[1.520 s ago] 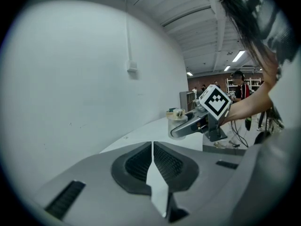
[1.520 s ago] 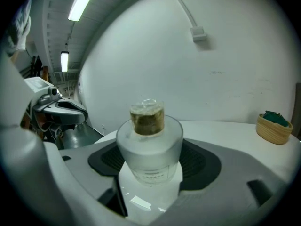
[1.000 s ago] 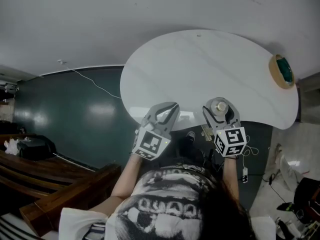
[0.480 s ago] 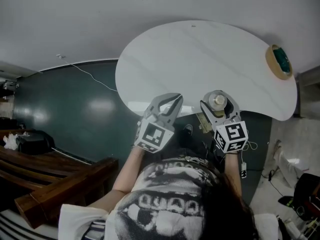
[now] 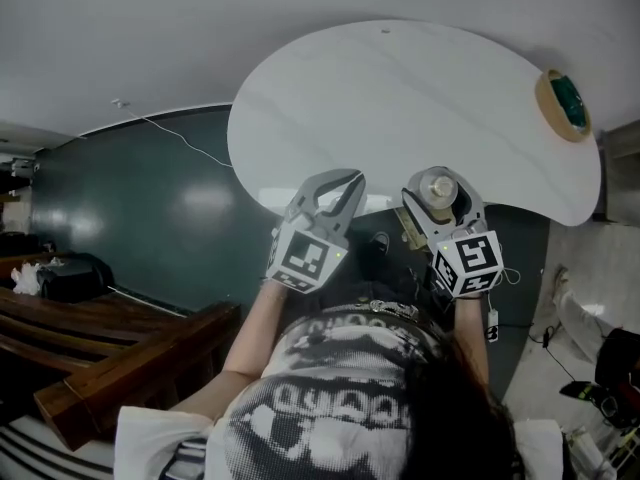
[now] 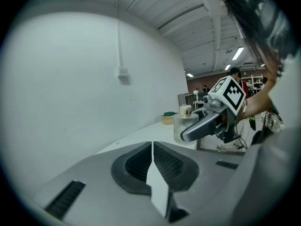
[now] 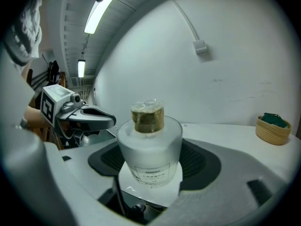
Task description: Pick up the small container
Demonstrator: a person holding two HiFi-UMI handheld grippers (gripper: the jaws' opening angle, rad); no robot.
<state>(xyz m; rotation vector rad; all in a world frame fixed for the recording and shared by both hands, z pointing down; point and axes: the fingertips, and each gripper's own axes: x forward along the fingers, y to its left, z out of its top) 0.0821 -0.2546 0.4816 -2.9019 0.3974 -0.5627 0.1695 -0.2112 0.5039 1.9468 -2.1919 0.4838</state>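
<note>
White frosted small container (image 7: 149,147) clamped in our right gripper (image 5: 438,196), centre-right of the head view.
We held it upright between both jaws near the table's (image 5: 400,98) lower edge, probably ready to lift. Our left gripper (image 5: 335,180), jaws pressed together on nothing, hung just beside. The jaws hid its base, and its label was unreadable.

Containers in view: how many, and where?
2. The small container is clamped in the right tool; a wooden bowl sits near the table's right edge. Nothing seems hidden.
</note>
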